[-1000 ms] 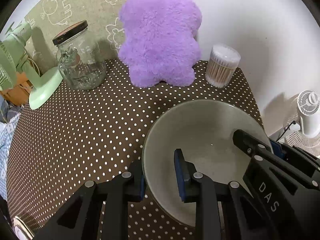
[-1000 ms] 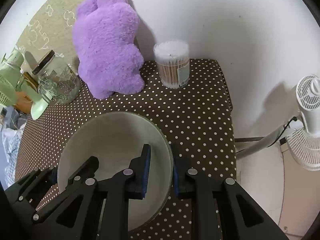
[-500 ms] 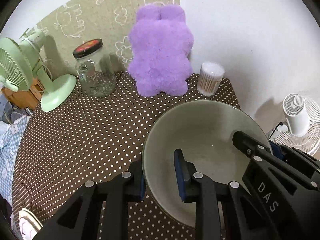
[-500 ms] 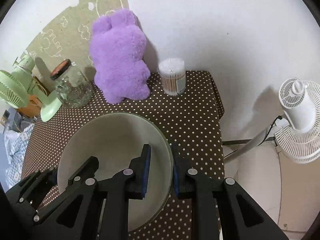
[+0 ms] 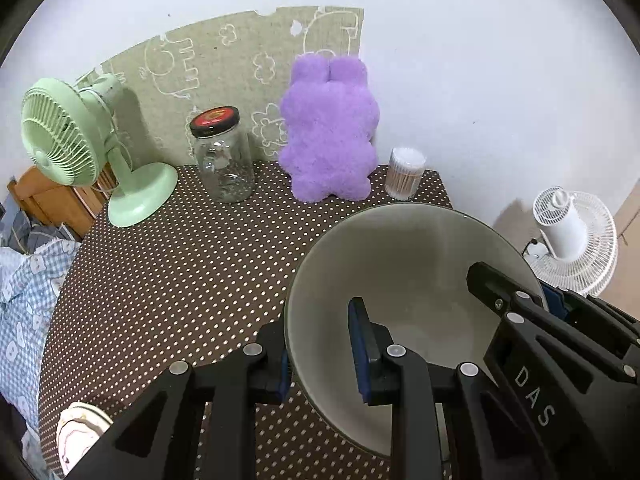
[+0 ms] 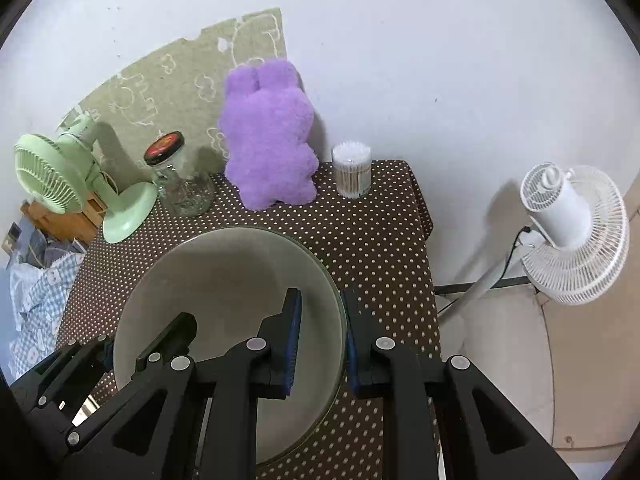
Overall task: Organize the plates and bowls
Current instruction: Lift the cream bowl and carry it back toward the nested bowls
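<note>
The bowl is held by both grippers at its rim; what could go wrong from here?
1. The bowl is pinched only at its thin rim by the left gripper and the right gripper; uneven motion could make it slip or tilt.
2. The small dish sits at the table's near edge and might be knocked off.

Along the back of my brown polka-dot surface (image 5: 180, 280) I see a green desk fan (image 5: 76, 152), a glass jar (image 5: 222, 160) with a dark lid, a purple plush toy (image 5: 328, 140) and a tub of cotton swabs (image 5: 404, 174). A white fan (image 6: 572, 236) stands off the surface's right side.
</note>
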A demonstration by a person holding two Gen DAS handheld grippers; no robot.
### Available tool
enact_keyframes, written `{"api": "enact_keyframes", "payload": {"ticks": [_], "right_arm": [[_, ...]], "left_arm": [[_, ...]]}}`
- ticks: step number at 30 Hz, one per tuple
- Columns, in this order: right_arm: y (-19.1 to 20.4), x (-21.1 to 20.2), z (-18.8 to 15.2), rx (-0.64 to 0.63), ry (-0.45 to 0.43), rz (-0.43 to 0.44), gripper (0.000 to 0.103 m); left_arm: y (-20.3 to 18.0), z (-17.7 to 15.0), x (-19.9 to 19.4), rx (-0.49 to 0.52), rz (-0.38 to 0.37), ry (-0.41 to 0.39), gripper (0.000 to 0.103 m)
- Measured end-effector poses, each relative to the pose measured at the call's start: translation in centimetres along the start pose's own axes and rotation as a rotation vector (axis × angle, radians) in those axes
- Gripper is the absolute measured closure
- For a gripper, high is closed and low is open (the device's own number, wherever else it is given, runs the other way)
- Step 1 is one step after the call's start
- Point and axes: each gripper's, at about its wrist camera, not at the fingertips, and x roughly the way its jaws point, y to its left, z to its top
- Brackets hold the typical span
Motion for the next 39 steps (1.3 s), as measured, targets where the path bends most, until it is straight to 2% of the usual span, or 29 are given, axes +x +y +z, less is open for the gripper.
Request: {"api": "enact_keyframes", "payload": {"ticks": [9,17,30,39], "right_arm": [[3.5,-4.4,-3.5,0.018,-0.022,-0.022,0.081],[6.5,-6.6,-7.0,0.033,-0.012,-0.034,0.081],[9.5,-8.9,-12.3,0.053,-0.003,-0.048,0.081],[10.9,-9.0,-16.1,0.066,0.040,-0.051,0.081]], "left_arm": [[3.0,-2.7,-3.8,0.015,-0.018,-0.015,0.080],[5.8,-5.9,-6.2,0.026,-0.031,-0.005,0.080],[8.7,-10.4,-8.2,0.033,-0.042,0.014,0.080],[10.3,-13.9,-8.4,0.036,-0.041,0.045,0.080]]}}
